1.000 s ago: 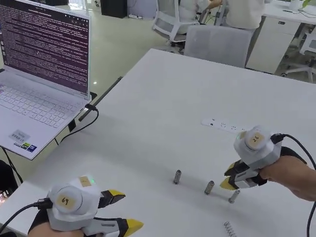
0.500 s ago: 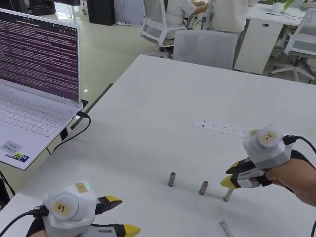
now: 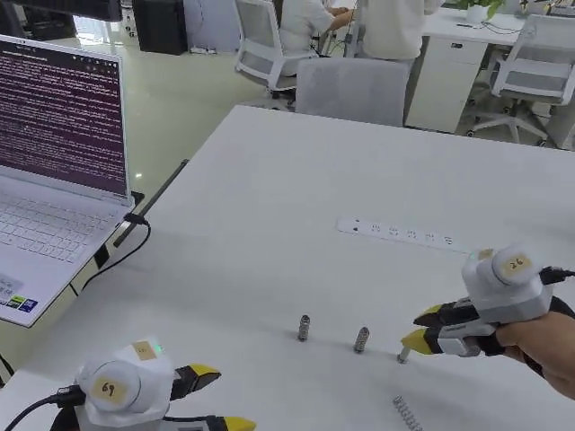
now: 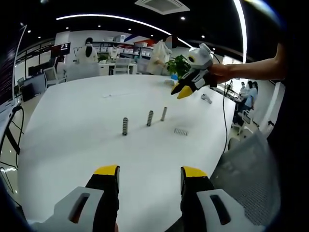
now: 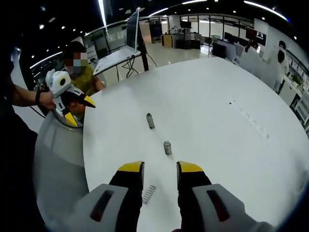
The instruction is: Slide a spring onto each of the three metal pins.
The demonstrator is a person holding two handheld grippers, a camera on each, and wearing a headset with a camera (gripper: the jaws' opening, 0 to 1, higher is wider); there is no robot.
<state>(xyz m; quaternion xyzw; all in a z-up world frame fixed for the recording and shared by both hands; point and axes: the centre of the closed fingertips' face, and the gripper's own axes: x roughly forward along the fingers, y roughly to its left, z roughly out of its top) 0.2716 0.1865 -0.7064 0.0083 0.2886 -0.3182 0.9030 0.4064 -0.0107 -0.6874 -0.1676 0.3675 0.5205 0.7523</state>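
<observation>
Three short upright pins stand in a row on the white table [image 3: 296, 206]. The left pin [image 3: 305, 328] [image 4: 125, 126] [image 5: 150, 120] and the middle pin [image 3: 361, 338] [image 4: 149, 118] [image 5: 167, 147] each wear a coiled spring. Thinner than those two, the right pin [image 3: 403, 356] [image 4: 164, 114] looks bare. A loose spring [image 3: 406, 413] [image 4: 181, 131] [image 5: 148, 193] lies flat in front of the row. My right gripper [image 3: 419, 328] [image 5: 160, 167] [image 4: 186, 87] hovers open and empty just right of the bare pin. Near the table's front-left corner, my left gripper [image 3: 220, 397] [image 4: 150, 171] [image 5: 77, 108] is open and empty.
An open laptop [image 3: 54, 135] stands beside the table on the left, its black cable [image 3: 135, 235] running along the table edge. A white power strip [image 3: 395, 232] lies behind the pins. A grey chair [image 3: 350, 90] and people at desks are beyond the far edge.
The head camera has shifted right and tilted up. My right gripper has drawn back to the right, away from the right pin. The left gripper has hardly moved.
</observation>
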